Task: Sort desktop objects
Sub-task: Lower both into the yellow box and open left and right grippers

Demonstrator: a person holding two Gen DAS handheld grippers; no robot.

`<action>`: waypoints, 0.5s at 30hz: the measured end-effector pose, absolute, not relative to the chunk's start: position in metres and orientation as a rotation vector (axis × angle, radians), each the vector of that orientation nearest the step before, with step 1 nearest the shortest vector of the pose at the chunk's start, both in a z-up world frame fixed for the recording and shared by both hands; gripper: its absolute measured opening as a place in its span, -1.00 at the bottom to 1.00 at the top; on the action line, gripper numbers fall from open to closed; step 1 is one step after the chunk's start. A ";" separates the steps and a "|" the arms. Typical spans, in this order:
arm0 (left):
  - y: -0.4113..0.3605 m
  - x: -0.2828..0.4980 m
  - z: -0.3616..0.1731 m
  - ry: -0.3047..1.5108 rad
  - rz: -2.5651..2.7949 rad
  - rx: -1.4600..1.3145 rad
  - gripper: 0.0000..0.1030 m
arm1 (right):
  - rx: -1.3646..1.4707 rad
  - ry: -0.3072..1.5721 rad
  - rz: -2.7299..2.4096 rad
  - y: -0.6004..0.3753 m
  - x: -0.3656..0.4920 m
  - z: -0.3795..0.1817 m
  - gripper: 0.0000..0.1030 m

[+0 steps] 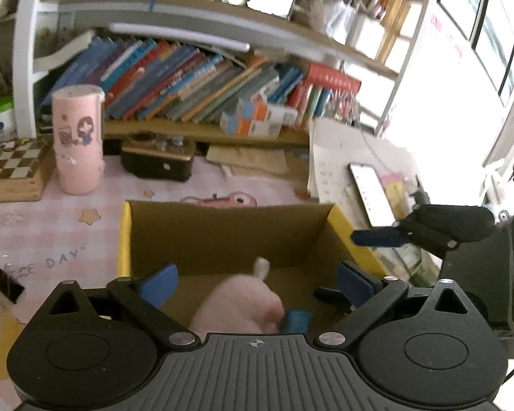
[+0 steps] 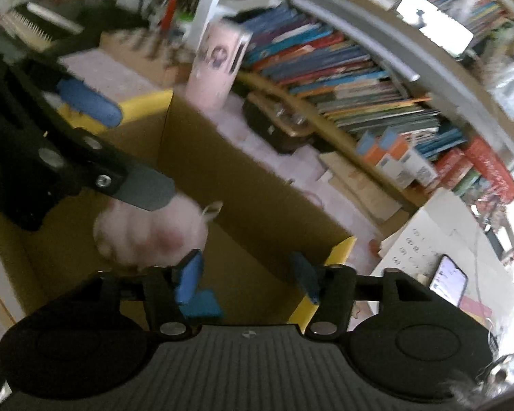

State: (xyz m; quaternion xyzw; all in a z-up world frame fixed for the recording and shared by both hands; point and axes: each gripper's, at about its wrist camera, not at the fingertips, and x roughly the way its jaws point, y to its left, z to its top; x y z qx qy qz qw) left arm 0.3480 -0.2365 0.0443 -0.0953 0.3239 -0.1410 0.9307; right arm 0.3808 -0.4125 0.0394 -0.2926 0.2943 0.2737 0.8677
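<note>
- A soft, fuzzy pink plush toy (image 1: 238, 303), rounded with a small white tag sticking up, lies on the floor of the cardboard box (image 1: 222, 236), nothing gripping it.
- A small blue block (image 1: 296, 320) lies touching the plush inside the box.
- The box is plain brown corrugated card with yellow outer flaps, open-topped, on a pink checked desk mat (image 1: 68, 233).
- The left gripper (image 1: 257, 282) angles down over the box, blue pads spread wide either side of the plush, released.
- The right gripper (image 2: 248, 275) tilts down over the box's near corner, jaws apart and empty.
- Beyond the box stands a pink cylindrical tumbler (image 1: 78, 140).
</note>
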 end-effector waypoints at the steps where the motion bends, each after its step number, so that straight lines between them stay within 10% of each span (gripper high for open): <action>1: -0.234 0.344 0.047 0.649 -0.292 -0.202 0.96 | -0.601 0.601 0.561 -0.413 0.378 0.043 0.32; 15: -0.206 0.260 0.072 0.520 -0.304 -0.138 1.00 | -0.268 0.470 0.313 -0.429 0.303 0.081 0.72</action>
